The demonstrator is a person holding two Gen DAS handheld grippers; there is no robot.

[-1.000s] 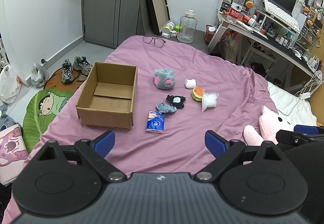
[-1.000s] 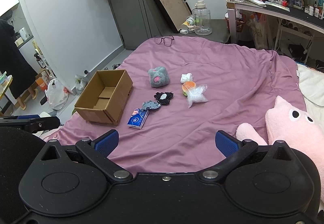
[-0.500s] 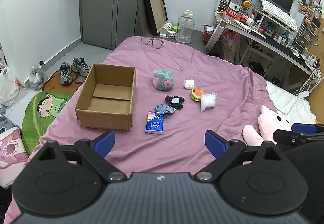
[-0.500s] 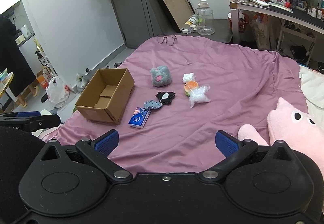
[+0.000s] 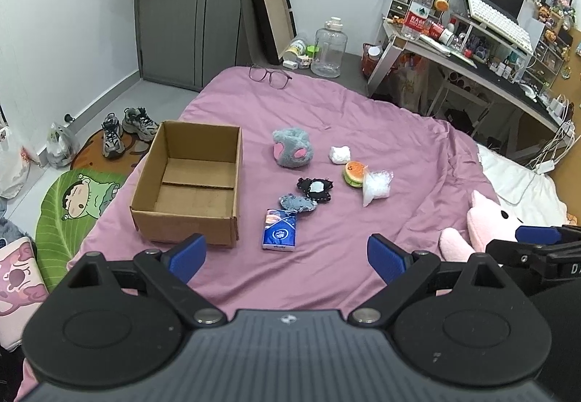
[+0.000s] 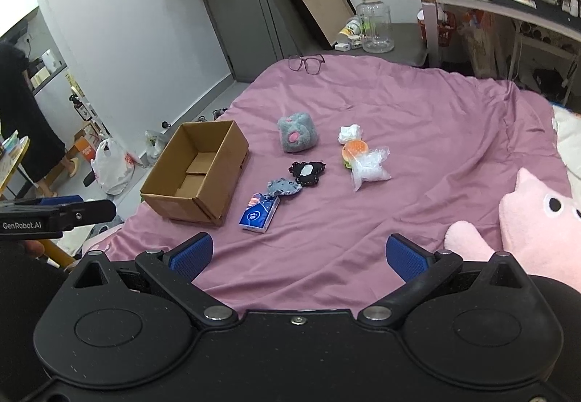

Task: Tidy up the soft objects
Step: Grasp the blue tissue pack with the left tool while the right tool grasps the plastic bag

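In the left wrist view the left gripper [image 5: 287, 253] fills the bottom of the frame with its blue-padded jaws spread wide apart and nothing between them, above the near part of a purple bedspread [image 5: 381, 133]. An open cardboard box [image 5: 189, 184] sits left of centre on the bedspread, and the soft things lie scattered to its right, none of them in the box. A grey plush with pink patches [image 5: 292, 148] is at the middle of the frame, with a small white lump [image 5: 340, 154] to its right. Just below that sit a burger-shaped toy [image 5: 354, 174] and a clear plastic bag [image 5: 377, 186], which touch each other. A black patch with a white centre [image 5: 315, 189] lies beside a grey-blue patch [image 5: 297, 203], and a blue tissue pack [image 5: 279, 229] lies just under them, nearest the gripper. A pink plush [image 5: 483, 220] rests at the right edge, and a pair of glasses [image 5: 269, 75] lies at the far end of the bed. In the right wrist view the right gripper [image 6: 297, 255] is likewise at the bottom of the frame, jaws wide apart and holding nothing, with the box up and to the left and the pink plush at the right edge.
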